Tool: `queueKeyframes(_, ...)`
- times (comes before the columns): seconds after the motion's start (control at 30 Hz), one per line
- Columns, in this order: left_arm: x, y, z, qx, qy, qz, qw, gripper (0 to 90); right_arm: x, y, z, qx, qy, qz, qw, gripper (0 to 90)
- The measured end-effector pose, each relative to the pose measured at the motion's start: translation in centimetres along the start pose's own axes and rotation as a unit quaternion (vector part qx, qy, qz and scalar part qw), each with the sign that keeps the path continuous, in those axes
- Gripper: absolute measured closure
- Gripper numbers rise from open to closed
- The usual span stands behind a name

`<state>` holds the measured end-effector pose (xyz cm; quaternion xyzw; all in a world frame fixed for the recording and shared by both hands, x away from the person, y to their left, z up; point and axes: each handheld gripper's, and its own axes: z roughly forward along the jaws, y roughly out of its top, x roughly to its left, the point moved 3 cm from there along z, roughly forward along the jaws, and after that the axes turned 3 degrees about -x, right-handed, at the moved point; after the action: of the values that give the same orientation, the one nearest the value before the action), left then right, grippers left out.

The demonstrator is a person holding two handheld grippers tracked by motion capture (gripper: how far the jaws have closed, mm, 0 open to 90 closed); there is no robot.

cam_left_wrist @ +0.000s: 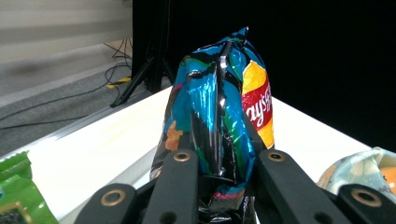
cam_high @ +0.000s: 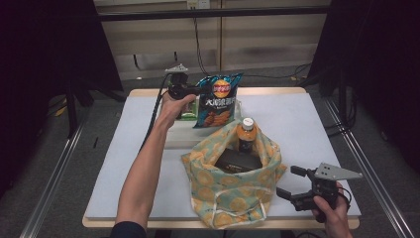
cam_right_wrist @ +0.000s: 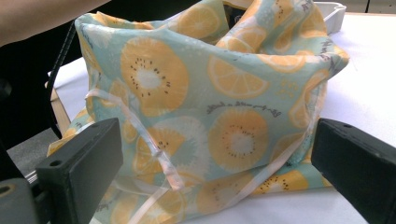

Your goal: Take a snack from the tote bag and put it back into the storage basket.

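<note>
A blue chip bag [cam_high: 218, 99] hangs upright above the far middle of the table, pinched at its left edge by my left gripper [cam_high: 194, 91]. In the left gripper view the bag [cam_left_wrist: 219, 107] is squeezed between the two black jaws, with my left gripper [cam_left_wrist: 219, 163] shut on it. A citrus-print cloth bag [cam_high: 233, 183] stands open at the table's front centre, holding a bottle [cam_high: 246, 133] and a dark box [cam_high: 237, 159]. My right gripper [cam_high: 289, 182] rests open by the bag's right side; in its own view the cloth bag [cam_right_wrist: 210, 102] sits just beyond the spread jaws.
A white tray [cam_high: 181, 135] lies behind the cloth bag with a green packet [cam_high: 188, 115] in it; that green packet [cam_left_wrist: 16, 191] also shows at the left gripper view's lower left. A white mat [cam_high: 307, 124] covers the table. Dark stands and cables surround it.
</note>
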<state>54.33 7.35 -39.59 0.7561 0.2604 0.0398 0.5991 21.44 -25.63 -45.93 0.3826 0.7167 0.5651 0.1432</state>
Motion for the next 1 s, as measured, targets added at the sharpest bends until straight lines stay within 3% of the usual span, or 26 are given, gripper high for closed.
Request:
queueKeyframes(0.07,0.0,-0.1,0.1,0.001,0.002,-0.002,1.0000,81.8,0.0,0.0,0.1,0.001,0.001,0.000,1.0000,1.8)
queueKeyframes(0.13,0.2,-0.2,0.4,0.005,0.009,0.008,0.9999,81.4,0.0,0.0,0.1,0.001,0.001,-0.002,1.0000,1.8)
queueKeyframes(0.27,0.7,-0.5,0.6,0.017,0.032,0.009,0.9993,79.7,0.0,0.0,0.1,0.000,0.001,-0.002,1.0000,1.8)
queueKeyframes(0.37,0.9,-0.6,0.5,0.026,0.038,0.005,0.9990,78.6,0.0,0.0,0.0,0.001,0.001,-0.002,1.0000,1.8)
queueKeyframes(0.77,1.8,-1.2,0.4,0.026,0.044,-0.009,0.9987,69.6,-0.2,0.0,0.0,0.001,-0.001,0.000,1.0000,1.8)
queueKeyframes(0.9,2.1,-0.7,0.6,0.030,0.045,-0.009,0.9985,78.3,-0.1,0.0,0.0,0.001,0.000,0.001,1.0000,1.8)
queueKeyframes(0.93,2.1,-0.3,0.7,0.029,0.058,-0.001,0.9979,79.6,-0.1,0.0,0.0,0.001,0.000,0.001,1.0000,1.8)
queueKeyframes(1.0,2.2,0.1,0.9,0.012,0.061,0.001,0.9980,81.6,-0.1,0.0,0.0,0.002,0.001,0.002,1.0000,1.8)
